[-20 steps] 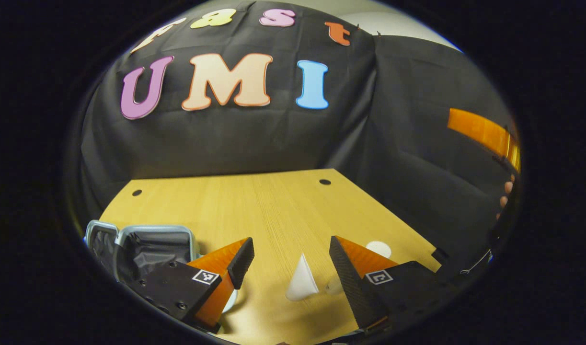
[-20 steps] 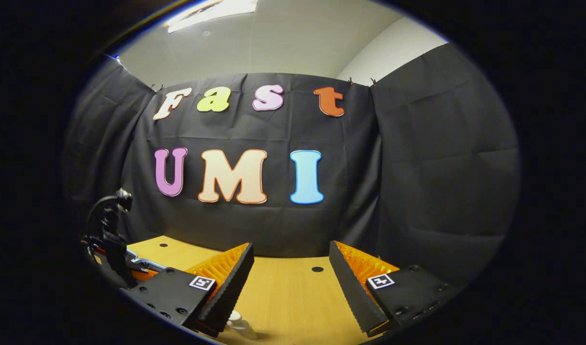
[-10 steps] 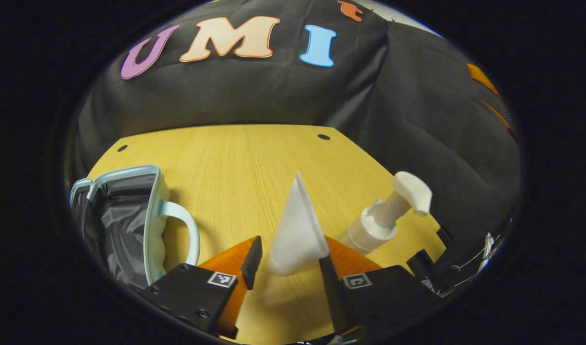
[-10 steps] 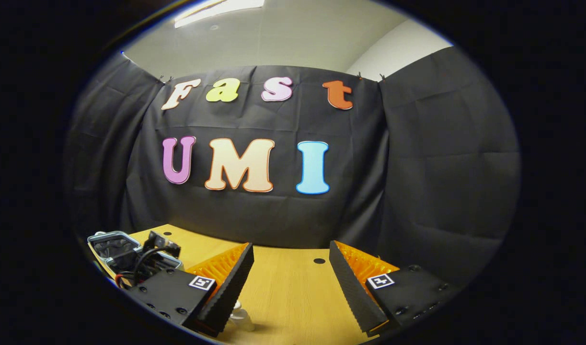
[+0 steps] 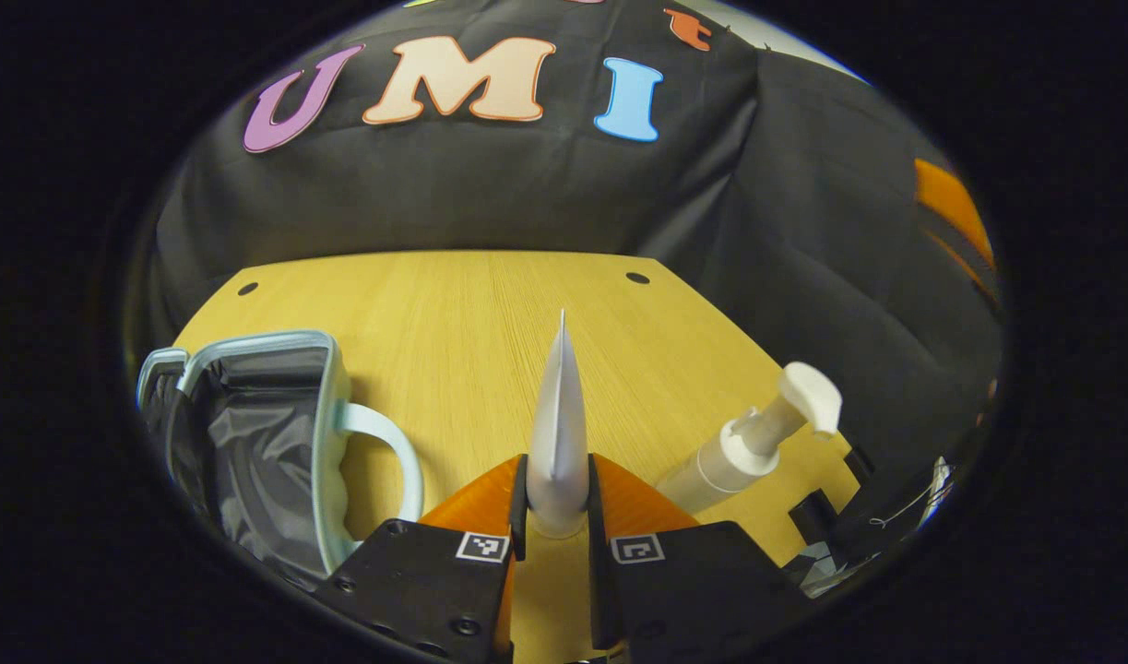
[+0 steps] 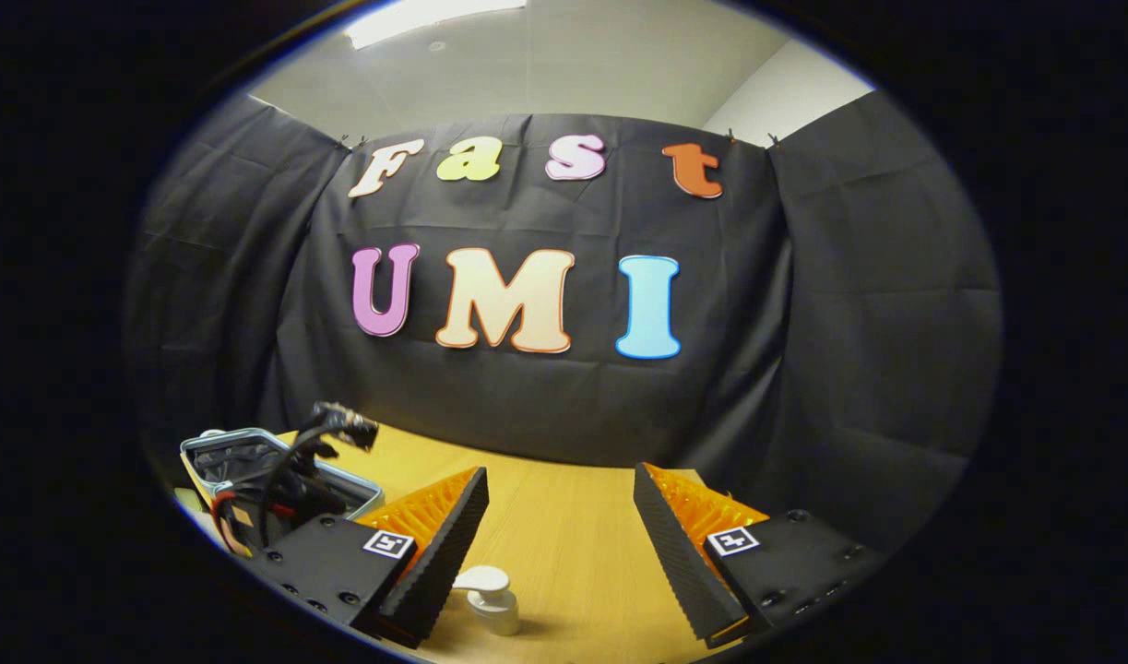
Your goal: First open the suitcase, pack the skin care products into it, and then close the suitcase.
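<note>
Left gripper: in the left gripper view the left gripper (image 5: 557, 503) sits bottom centre with its two orange fingers pressed together on the lower end of a white tube (image 5: 558, 433), one finger on each flat side.
White tube: it stands edge-on, its flat crimped end pointing up toward the frame's centre and its rounded cap end down between the fingers, just above the bench (image 5: 453, 314).
Suitcase: the suitcase (image 5: 250, 433) lies open at the lower left of the left gripper view, dark lining showing inside a pale blue rim, the carry handle arching toward the gripper. In the right gripper view it sits at the lower left.
Pump bottle: a white pump bottle (image 5: 757, 438) lies tilted on the bench at the lower right of the left gripper view, near the tube but apart from it; its pump head appears bottom centre-left in the right gripper view.
Right gripper: the right gripper (image 6: 559, 539) hangs over the bench with its fingers wide apart and nothing between them.
Step in hand: likely lifting the tube to carry it left into the suitcase.
Risk, slip: the hold is low on a smooth, tapering tube, so it may pivot or slide out in transit.
Risk, squeeze: hard pressure near the cap could force product out.
Risk, snag: the crimped end could catch the suitcase rim or handle on the way in.
</note>
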Tool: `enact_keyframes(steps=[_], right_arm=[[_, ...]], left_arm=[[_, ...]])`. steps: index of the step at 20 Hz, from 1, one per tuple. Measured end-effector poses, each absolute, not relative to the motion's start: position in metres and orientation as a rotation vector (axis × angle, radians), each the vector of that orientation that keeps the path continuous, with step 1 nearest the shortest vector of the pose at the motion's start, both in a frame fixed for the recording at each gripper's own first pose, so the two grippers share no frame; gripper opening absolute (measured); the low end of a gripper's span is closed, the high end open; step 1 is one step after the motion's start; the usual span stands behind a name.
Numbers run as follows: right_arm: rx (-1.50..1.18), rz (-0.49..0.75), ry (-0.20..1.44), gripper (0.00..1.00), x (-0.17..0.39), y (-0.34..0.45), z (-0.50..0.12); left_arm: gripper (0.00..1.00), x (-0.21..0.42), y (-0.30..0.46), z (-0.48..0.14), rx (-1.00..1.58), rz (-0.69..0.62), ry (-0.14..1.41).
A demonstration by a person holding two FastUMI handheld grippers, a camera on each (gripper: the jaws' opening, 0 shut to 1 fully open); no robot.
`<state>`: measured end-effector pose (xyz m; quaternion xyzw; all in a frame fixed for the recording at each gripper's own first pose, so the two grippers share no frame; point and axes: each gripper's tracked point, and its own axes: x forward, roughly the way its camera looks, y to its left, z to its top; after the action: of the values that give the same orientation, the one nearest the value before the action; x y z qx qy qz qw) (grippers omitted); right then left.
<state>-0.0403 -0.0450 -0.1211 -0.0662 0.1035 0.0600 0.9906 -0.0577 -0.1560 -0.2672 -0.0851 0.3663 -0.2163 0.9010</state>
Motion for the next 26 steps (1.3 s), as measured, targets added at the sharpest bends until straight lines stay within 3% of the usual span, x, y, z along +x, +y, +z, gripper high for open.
enact_keyframes(steps=[4,16,18,20,26], right_arm=[[-0.129,0.166,0.284,0.99,-0.039,-0.028,-0.169],[-0.149,0.244,0.564,0.99,-0.077,-0.015,-0.321],[-0.163,0.232,0.569,0.87,-0.077,-0.021,-0.324],[-0.132,0.248,0.599,0.59,-0.077,-0.016,-0.322],[-0.021,0.286,0.559,0.58,-0.059,0.02,-0.262]], left_arm=[[0.23,-0.055,-0.139,-0.232,-0.163,-0.438,0.711],[0.25,-0.065,-0.087,-0.184,-0.094,-0.354,0.662],[0.22,-0.068,-0.08,-0.187,-0.09,-0.338,0.676],[0.25,-0.07,-0.071,-0.189,-0.094,-0.324,0.692],[0.22,-0.066,-0.003,-0.205,-0.06,-0.243,0.771]])
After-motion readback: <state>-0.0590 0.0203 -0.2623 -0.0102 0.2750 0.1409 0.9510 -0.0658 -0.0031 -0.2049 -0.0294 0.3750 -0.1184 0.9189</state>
